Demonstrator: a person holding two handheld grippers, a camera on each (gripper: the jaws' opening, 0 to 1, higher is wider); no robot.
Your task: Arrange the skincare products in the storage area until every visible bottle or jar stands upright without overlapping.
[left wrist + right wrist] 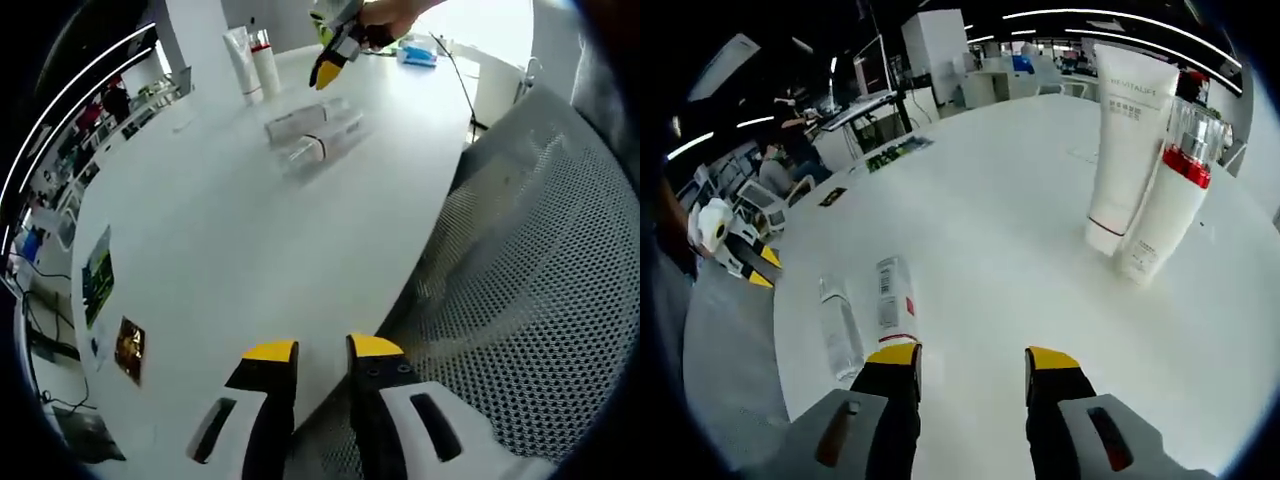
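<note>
Left gripper view: left gripper (322,352) idle at table (230,260) edge, jaws slightly apart, empty; two bottles (315,135) lying mid-table

Right gripper view: right gripper (972,362) open, empty, above lying bottle (895,298); tube (1125,140) and pump bottle (1170,195) upright. Next: grasp, stand upright

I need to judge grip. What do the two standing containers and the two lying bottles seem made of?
Tall tube: likely soft matte white plastic. Pump bottle: glossy white plastic, red band, clear shiny cap. Lying white bottle: opaque plastic, labelled. Lying clear bottle: see-through, plastic or glass unclear.
</note>
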